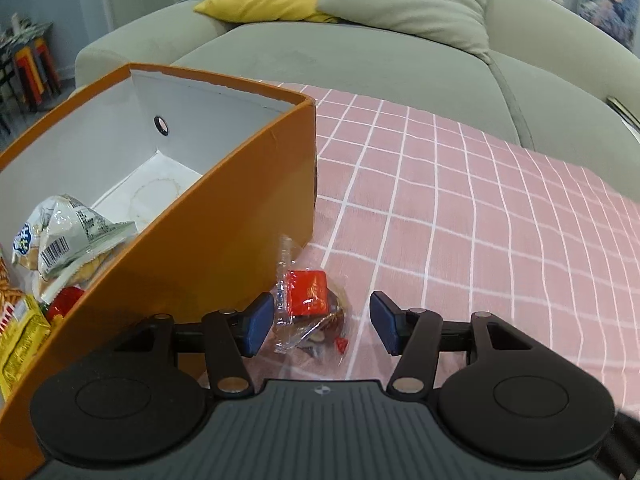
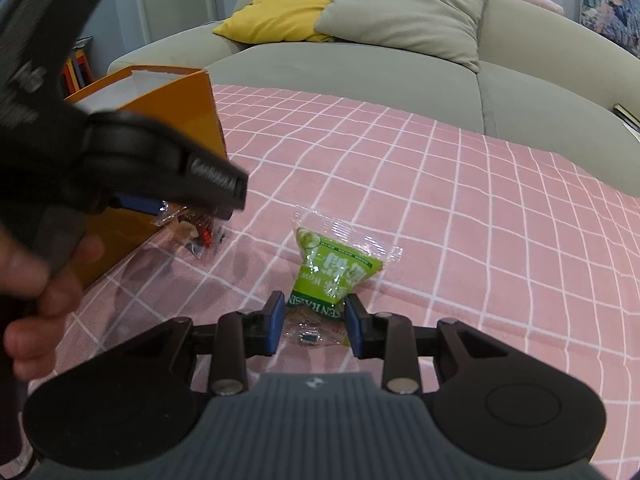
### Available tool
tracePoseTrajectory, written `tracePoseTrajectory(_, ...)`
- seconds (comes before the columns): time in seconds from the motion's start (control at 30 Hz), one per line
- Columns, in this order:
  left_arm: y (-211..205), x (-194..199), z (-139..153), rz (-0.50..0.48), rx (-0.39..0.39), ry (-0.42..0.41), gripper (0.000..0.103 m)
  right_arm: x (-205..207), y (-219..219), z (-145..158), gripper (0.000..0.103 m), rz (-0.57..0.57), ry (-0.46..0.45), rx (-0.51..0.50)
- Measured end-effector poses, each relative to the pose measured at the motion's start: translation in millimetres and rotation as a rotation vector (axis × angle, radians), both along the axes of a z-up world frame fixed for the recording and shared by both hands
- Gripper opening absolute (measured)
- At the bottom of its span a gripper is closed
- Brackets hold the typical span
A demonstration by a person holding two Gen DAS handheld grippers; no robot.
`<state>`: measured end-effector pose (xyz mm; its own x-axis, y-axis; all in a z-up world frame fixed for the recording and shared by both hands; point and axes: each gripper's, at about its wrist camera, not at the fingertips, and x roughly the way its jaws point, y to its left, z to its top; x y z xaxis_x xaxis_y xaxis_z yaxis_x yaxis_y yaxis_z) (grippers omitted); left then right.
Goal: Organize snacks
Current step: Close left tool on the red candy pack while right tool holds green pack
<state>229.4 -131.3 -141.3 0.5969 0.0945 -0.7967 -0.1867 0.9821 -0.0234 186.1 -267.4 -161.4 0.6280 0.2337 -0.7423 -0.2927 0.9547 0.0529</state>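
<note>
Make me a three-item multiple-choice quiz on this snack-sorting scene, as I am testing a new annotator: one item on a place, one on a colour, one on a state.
1. Where does the clear packet with the red label lie?
A. inside the box
B. on the pink checked cloth beside the orange box
C. on the sofa

2. What colour is the raisin packet?
A. green
B. blue
C. white

3. How does the left gripper stand?
A. shut on the box wall
B. shut on a yellow packet
C. open, with the clear packet between its blue pads, which do not press on it

Answers: 1 B, the left wrist view shows it on the cloth just outside the box's wall. 2 A, its label is bright green in the right wrist view. 3 C, there are gaps between both pads and the packet.
</note>
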Motion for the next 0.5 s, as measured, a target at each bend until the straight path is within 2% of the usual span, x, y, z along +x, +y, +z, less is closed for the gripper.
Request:
tracePoseTrajectory(0.03, 1, 2, 0, 0.008, -0.006, -0.001, 0.062, -1, 0, 0, 0.03, -0.004, 0.002, 0.0)
tracePoseTrajectory(0.07, 1, 4, -1, 0.01, -0.011, 0.003, 0.052, -2, -1, 1, 0.03, -0.009, 0.003, 0.0)
tracePoseTrajectory(0.13, 6, 7, -2, 0.012, -0.033, 0.012, 0.047, -5, -1, 1, 0.03, -0.019, 0.007, 0.002)
tracePoseTrajectory(0.17, 8, 7, -2, 0.009, -0.048, 0.012, 0.042, -6, -2, 2, 0.03, -0.025, 0.009, 0.004)
tracePoseTrajectory(0.33, 10, 0, -2, -0.052, -0.037, 0.036, 0.039, -19, 0, 3, 0.029, -0.043, 0.019, 0.009)
tracePoseTrajectory(0.5, 11, -24, 2, -0.126, -0.048, 0.067, 0.038, -38, 3, 8, 0.029, -0.071, 0.036, 0.024)
